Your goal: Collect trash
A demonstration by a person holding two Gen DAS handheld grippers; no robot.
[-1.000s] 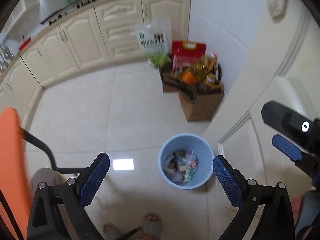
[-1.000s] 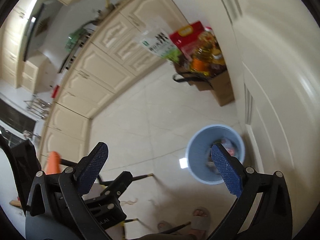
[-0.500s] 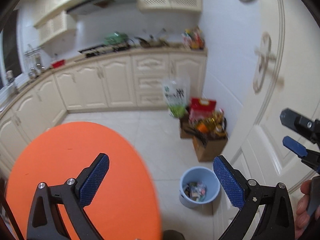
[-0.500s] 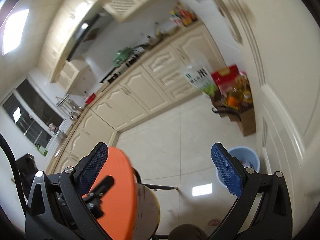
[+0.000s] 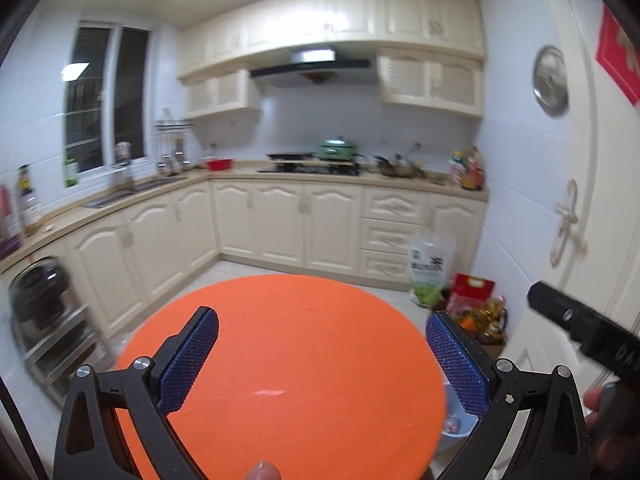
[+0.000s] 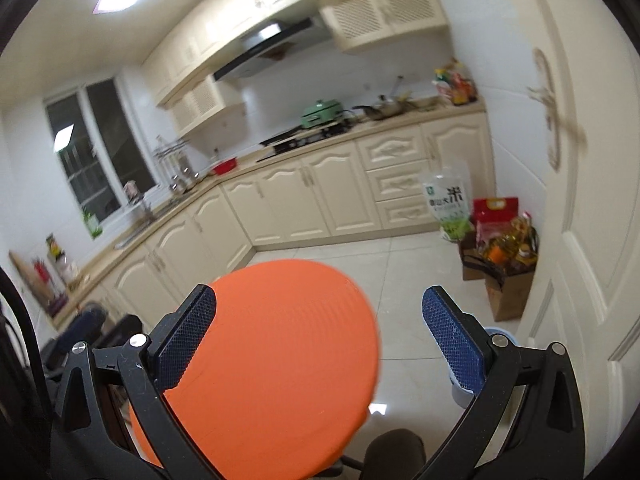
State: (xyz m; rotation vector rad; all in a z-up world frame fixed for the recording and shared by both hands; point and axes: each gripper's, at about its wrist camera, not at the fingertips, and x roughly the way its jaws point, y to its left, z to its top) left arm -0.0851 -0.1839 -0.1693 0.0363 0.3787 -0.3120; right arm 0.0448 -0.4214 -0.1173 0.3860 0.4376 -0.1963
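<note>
Cream kitchen cabinets (image 5: 280,220) lined two walls, leaving an open stretch of pale tiled floor (image 6: 404,272) between them and a white door (image 5: 592,208) on the right. A round orange bench (image 5: 288,364) filled the foreground below both grippers, its top bare. The left gripper (image 5: 320,364) hovered above it with fingers spread wide and nothing between them. The right gripper (image 6: 320,340) was likewise wide open and empty, straddling the bench's right edge. The blue trash bin (image 5: 456,426) stood on the floor beside the door, mostly hidden behind the right-hand fingers in both views. Grocery bags (image 6: 500,252) crowded the corner beyond it.
</note>
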